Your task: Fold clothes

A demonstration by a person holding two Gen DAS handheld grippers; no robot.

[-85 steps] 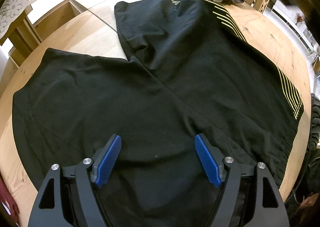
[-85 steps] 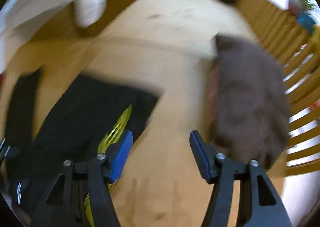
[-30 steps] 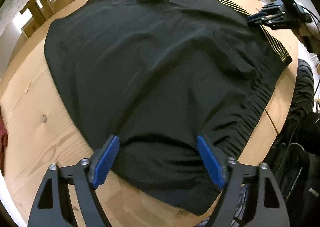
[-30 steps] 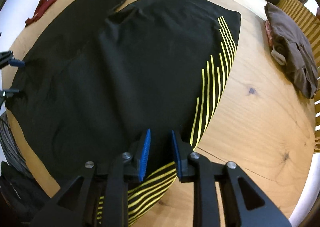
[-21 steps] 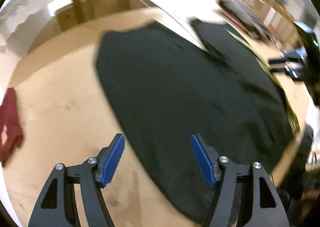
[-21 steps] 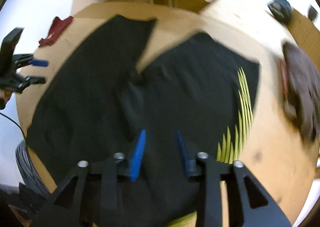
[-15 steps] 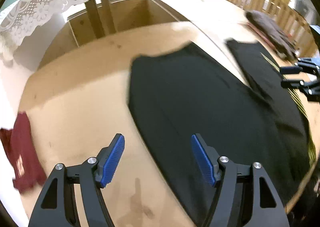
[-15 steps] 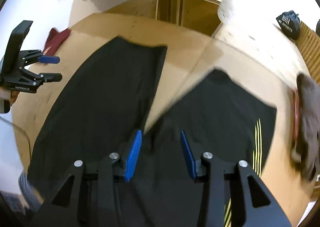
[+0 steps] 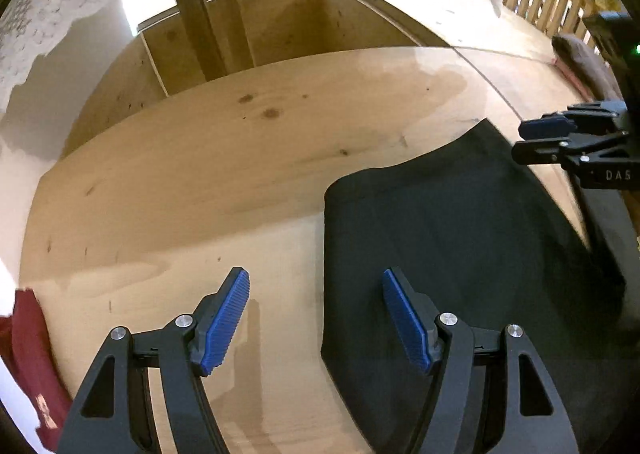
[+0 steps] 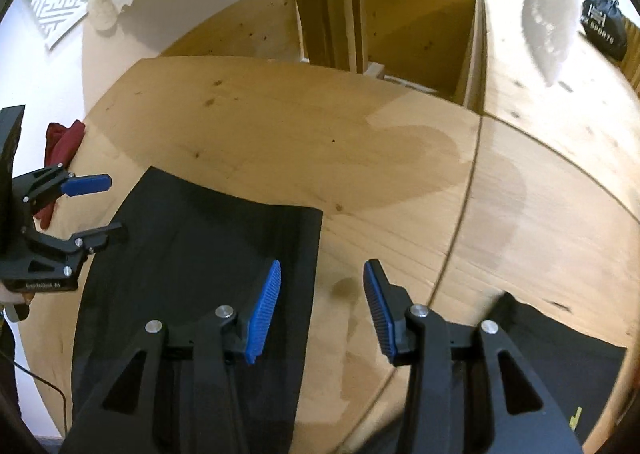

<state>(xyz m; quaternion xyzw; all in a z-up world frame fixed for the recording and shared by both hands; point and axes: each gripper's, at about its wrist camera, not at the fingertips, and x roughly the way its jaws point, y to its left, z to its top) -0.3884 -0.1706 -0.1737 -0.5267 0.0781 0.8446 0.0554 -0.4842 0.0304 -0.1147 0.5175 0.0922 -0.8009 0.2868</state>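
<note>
Black shorts lie flat on the wooden table point(image 9: 200, 173). One leg point(image 9: 440, 238) ends in a hem ahead of my left gripper point(image 9: 316, 314). That gripper is open above the leg's left edge, one finger over bare wood and one over cloth. In the right wrist view the same leg point(image 10: 200, 250) lies at the left. My right gripper point(image 10: 320, 302) is open over that leg's right edge, with nothing pressed between its pads. The other leg point(image 10: 560, 358) shows at the lower right. Each gripper sees the other: the right gripper point(image 9: 540, 139) and the left gripper point(image 10: 94, 209).
A maroon garment point(image 9: 28, 354) lies at the table's left edge. Brown folded clothes point(image 9: 580, 61) and a black bag point(image 10: 604, 25) sit far right by a slatted fence. An open wooden box point(image 9: 280, 21) and a lace cloth point(image 9: 60, 13) stand beyond the table.
Both grippers have swept from the waistband end across the shorts to the far hem of one leg. The right jaws have widened from a narrow gap; the left jaws stand as before.
</note>
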